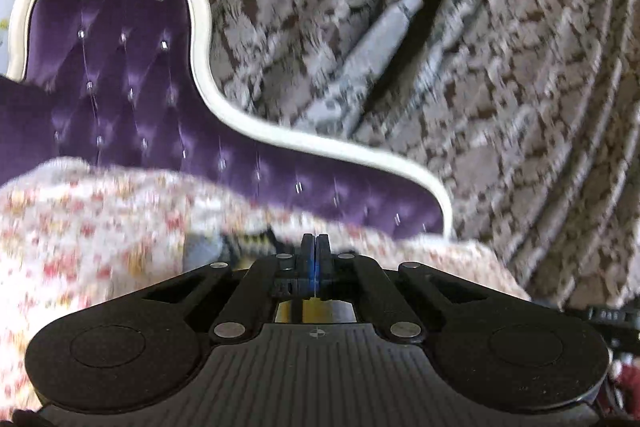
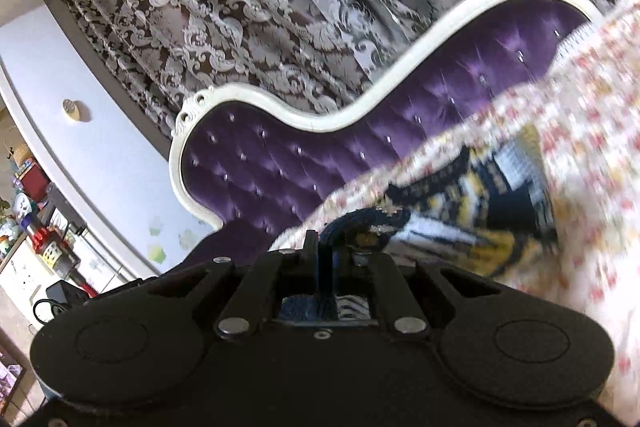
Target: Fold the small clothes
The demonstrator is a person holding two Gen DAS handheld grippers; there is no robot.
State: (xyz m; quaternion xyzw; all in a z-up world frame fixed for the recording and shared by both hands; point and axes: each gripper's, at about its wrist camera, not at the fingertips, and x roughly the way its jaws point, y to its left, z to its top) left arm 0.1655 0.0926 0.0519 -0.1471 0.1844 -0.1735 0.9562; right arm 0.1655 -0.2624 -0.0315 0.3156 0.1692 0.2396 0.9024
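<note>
Damask curtain (image 1: 460, 47) behind purple tufted sofa (image 2: 288, 163). Floral cloth (image 1: 88, 227) drapes over the sofa seat. Navy-yellow garment (image 2: 460, 223) lies on it. Right gripper (image 2: 324, 247) jaws pinching garment edge. Left gripper (image 1: 315, 247) jaws pressed together; grip contents unclear.

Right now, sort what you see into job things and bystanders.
Job:
patterned garment
left gripper, shut
right gripper, shut on the garment's dark edge
floral cover beneath

Bystanders:
purple headboard
curtain
shelf clutter
</note>
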